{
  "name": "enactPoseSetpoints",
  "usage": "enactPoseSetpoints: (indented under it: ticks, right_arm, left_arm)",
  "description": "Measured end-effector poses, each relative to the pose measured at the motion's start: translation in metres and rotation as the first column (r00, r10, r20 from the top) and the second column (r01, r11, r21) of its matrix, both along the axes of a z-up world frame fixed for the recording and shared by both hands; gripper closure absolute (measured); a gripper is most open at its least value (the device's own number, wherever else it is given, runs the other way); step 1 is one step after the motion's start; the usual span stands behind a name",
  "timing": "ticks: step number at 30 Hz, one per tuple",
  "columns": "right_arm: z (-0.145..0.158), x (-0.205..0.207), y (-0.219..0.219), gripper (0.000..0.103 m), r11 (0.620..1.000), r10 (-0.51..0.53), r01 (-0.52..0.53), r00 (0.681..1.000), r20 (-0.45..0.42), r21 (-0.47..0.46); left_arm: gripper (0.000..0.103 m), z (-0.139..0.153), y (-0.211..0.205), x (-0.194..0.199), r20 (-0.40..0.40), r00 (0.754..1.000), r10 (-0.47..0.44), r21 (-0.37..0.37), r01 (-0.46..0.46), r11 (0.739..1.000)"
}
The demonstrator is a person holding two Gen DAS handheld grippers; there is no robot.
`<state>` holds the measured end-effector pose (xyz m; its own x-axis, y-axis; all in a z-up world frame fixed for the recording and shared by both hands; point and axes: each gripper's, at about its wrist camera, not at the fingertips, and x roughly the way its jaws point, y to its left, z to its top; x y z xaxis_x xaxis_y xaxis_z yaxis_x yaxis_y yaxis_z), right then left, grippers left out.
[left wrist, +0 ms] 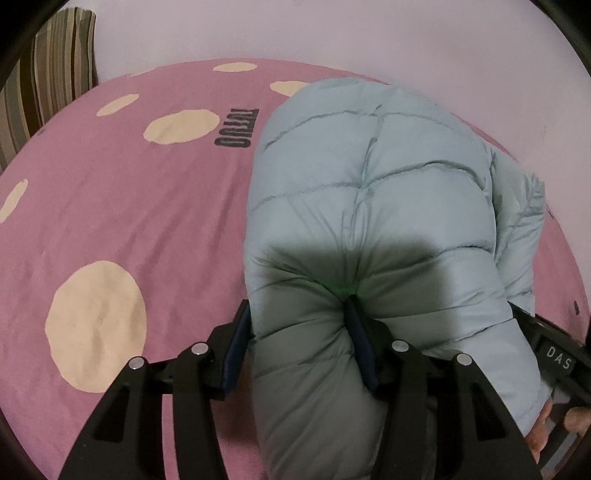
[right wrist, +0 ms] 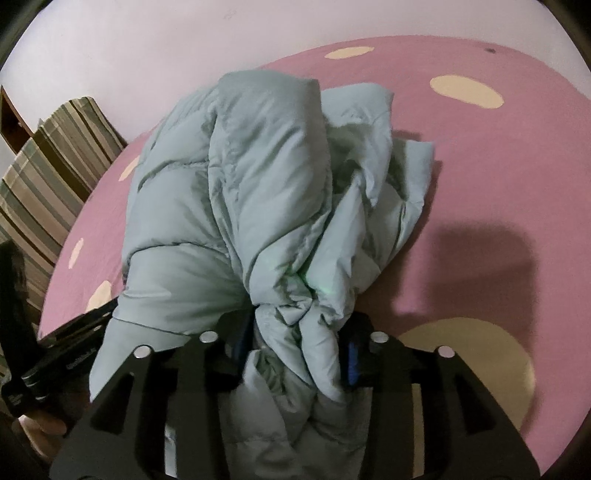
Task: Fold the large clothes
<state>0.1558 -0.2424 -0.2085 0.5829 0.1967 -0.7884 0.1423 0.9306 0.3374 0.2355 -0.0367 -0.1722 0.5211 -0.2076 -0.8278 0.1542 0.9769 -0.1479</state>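
- Left gripper [left wrist: 299, 332]: fingers closed around a thick quilted roll of the pale blue down jacket [left wrist: 369, 192]; one pad sits at the roll's outer edge, the other is pressed into a seam.
- Right gripper [right wrist: 295, 343]: closed on a bunched, wrinkled section of the same down jacket [right wrist: 240, 192]; blue pads are visible on both sides of the fabric.
- Location: the jacket rests on the pink bed sheet [left wrist: 129, 206] with cream spots, near the wall [left wrist: 369, 33]; both held ends appear raised off the bed. A striped pillow [left wrist: 55, 66] lies at the far corner.
- Orientation: the long axis runs away from both grippers toward the wall. Which end is the collar cannot be determined.
- Risk, slippage: the filling is bulky and the shell looks slick; a thick bite may compress and pull free under tension.
- Risk, uneven fold: the right-hand grasp gathers loose layers, so the folded edge may land crooked.
- Risk, spring-back: trapped air may reopen the fold on release.
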Motion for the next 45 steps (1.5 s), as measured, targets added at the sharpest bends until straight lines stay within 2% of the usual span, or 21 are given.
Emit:
enactPoseSetpoints:
  ticks: [6, 15, 20, 31, 35, 45]
  right_arm:
    - [0.008, -0.006, 0.001, 0.054, 0.998, -0.026, 0.026, 1.0, -0.001, -0.057]
    - [0.021, -0.015, 0.006, 0.047, 0.988, -0.054, 0.055, 0.998, 0.011, -0.146]
    - [0.028, -0.019, 0.01, 0.042, 0.976, -0.061, 0.065, 0.998, 0.027, -0.206]
    - [0.048, -0.041, 0.016, 0.031, 0.954, -0.097, 0.112, 0.993, 0.067, -0.278]
    - [0.06, -0.05, 0.021, 0.03, 0.944, -0.106, 0.129, 0.99, 0.091, -0.305]
    - [0.088, -0.075, 0.023, 0.029, 0.932, -0.123, 0.162, 0.983, 0.136, -0.325]
  left_arm:
    - [0.048, 0.005, -0.001, -0.005, 0.034, 0.999, -0.001, 0.04, 0.0, 0.999]
    - [0.036, 0.009, 0.004, -0.01, 0.058, 0.998, 0.034, 0.041, -0.037, 0.999]
    - [0.029, 0.014, 0.004, -0.015, 0.09, 0.995, 0.052, 0.076, -0.058, 0.995]
    - [0.025, 0.033, -0.004, -0.035, 0.166, 0.985, 0.052, 0.186, -0.083, 0.979]
    - [0.025, 0.043, -0.006, -0.048, 0.197, 0.98, 0.04, 0.215, -0.083, 0.973]
    - [0.025, 0.069, -0.002, -0.075, 0.246, 0.968, 0.059, 0.212, -0.113, 0.971]
